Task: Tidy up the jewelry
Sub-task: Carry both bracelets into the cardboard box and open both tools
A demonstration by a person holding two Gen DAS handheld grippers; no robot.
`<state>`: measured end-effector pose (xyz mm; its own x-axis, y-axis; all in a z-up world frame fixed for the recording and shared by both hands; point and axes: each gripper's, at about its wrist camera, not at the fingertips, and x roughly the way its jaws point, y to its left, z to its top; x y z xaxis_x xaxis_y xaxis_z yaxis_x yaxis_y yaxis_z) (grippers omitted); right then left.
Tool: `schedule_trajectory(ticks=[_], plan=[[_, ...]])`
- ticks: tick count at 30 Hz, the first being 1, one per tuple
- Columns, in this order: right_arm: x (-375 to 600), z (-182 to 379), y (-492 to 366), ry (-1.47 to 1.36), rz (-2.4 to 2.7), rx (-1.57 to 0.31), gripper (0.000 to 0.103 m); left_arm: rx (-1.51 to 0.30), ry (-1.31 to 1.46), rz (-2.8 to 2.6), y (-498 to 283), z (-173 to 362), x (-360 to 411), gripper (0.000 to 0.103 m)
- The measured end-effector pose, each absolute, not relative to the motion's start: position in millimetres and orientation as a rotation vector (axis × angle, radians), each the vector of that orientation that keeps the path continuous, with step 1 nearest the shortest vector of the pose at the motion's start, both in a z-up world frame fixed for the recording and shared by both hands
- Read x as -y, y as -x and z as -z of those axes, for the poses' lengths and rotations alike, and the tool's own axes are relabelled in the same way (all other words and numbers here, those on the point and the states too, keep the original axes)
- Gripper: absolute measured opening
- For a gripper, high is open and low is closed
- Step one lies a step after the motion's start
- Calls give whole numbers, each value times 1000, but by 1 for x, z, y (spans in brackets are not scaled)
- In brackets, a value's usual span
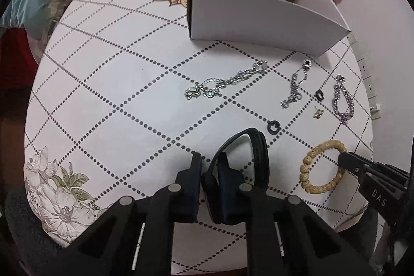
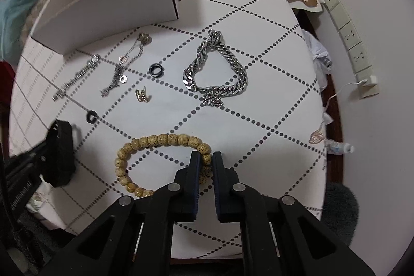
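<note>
White wall [image 2: 375,146], patterned table [image 2: 258,120], outlet strip [image 2: 354,43]

The table [image 2: 271,48] is white, crossed by dotted grey diamond lines, with a gold scroll ornament at its far edge and grey-green flowers at its near left corner. The box [image 1: 248,17] is white outside, brown inside. The bead bracelet [image 2: 160,140] is speckled tan. The chain bracelet [image 2: 217,69] is silver. 2 rings [image 2: 155,69] are black.
</note>
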<state>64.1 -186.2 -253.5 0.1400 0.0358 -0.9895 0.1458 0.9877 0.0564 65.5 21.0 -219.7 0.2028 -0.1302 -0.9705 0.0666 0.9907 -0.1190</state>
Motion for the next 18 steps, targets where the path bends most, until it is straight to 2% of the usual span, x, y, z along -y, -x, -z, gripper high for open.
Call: schedule_trajectory(ticks=[12,18], plan=[[184,198,-57,-189,-15,-1280,9,-1233,32,191,-40,155,-20,9],[181,148,-70,-198,-70,-1184,9,-1163,59,210,-72,119,-10,9]])
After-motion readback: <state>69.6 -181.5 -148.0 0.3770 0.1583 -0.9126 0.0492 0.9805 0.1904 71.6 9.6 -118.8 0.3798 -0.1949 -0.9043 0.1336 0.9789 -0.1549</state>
